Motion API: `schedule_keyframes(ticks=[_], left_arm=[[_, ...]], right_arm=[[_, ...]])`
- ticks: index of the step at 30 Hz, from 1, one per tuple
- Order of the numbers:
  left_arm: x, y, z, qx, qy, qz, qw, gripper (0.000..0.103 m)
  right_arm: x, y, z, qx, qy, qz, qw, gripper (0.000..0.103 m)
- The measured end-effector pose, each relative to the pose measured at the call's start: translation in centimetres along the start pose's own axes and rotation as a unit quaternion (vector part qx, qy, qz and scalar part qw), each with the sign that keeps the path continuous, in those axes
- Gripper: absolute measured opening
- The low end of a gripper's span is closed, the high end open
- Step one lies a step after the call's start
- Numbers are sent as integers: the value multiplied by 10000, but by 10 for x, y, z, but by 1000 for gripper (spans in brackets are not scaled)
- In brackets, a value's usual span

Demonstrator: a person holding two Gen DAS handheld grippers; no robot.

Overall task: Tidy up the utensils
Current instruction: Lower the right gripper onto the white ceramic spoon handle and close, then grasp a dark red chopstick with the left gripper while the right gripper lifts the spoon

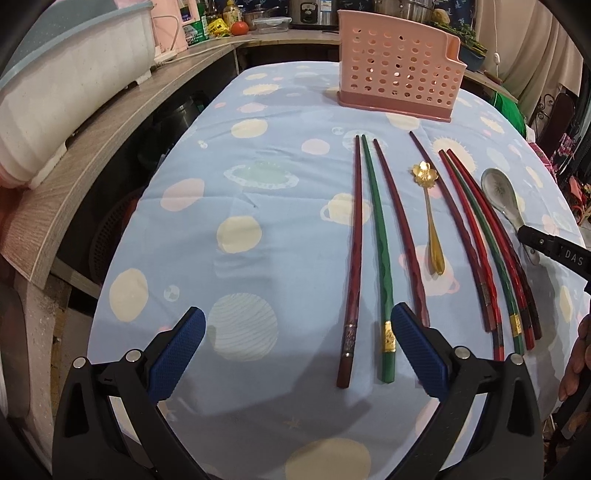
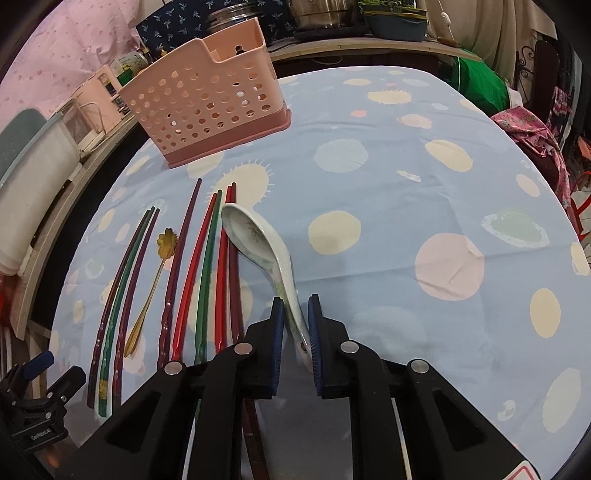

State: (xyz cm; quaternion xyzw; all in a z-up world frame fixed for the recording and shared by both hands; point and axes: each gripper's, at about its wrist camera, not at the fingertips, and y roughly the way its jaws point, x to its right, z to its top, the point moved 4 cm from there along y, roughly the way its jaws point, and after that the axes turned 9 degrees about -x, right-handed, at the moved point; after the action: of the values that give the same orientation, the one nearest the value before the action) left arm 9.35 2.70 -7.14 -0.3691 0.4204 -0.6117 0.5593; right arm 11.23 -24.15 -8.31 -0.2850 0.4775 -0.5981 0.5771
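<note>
A pink perforated utensil holder [image 1: 400, 70] [image 2: 207, 99] stands at the far side of the table. Several red, green and dark chopsticks [image 1: 378, 236] [image 2: 207, 266] lie in rows on the blue spotted cloth. A gold flower spoon [image 1: 430, 210] [image 2: 155, 273] lies among them. A white ceramic spoon [image 1: 500, 192] [image 2: 258, 240] lies to their right. My right gripper [image 2: 297, 306] is shut on the ceramic spoon's handle. My left gripper [image 1: 297, 321] is open and empty above the near ends of the left chopsticks.
A wooden counter [image 1: 110, 122] with a white dish rack [image 1: 62, 85] runs along the table's left. Pots, jars and a tomato [image 1: 240, 27] stand behind. Green and pink cloth [image 2: 517, 110] lies off the table's right edge.
</note>
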Motion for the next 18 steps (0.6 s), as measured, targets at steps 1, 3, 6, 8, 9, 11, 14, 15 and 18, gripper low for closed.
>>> schedule_keyframes(ticks=[1, 3, 6, 8, 9, 11, 14, 15, 18], left_arm=[[-1, 1, -2, -13, -19, -24, 10000, 96], [-3, 2, -3, -25, -51, -65, 10000, 96], [-6, 3, -4, -33, -103, -128, 9999, 88], [-6, 5, -4, -100, -96, -238, 9996, 79], [-6, 6, -4, -122, -84, -277, 9995, 73], [-4, 9, -6, -196, -20, -368, 9991, 66], [2, 12, -10, -266, 90, -438, 9986, 62], [3, 12, -11, -238, 143, -412, 9988, 61], [7, 11, -15, -198, 284, -379, 9987, 54]], right_arm=[[0, -1, -1, -5, 17, 11, 10000, 10], [1, -4, -2, 1, 52, 25, 10000, 8], [3, -11, -5, 56, 106, 3, 9999, 7], [5, -16, -7, 81, 173, 26, 9998, 6], [6, -19, -7, 93, 211, 44, 9997, 6], [7, -25, -8, 112, 258, 63, 9996, 6], [8, -30, -10, 135, 276, 32, 9995, 6], [8, -31, -11, 129, 280, 27, 9995, 6], [9, -26, -15, 43, 304, 29, 9995, 6]])
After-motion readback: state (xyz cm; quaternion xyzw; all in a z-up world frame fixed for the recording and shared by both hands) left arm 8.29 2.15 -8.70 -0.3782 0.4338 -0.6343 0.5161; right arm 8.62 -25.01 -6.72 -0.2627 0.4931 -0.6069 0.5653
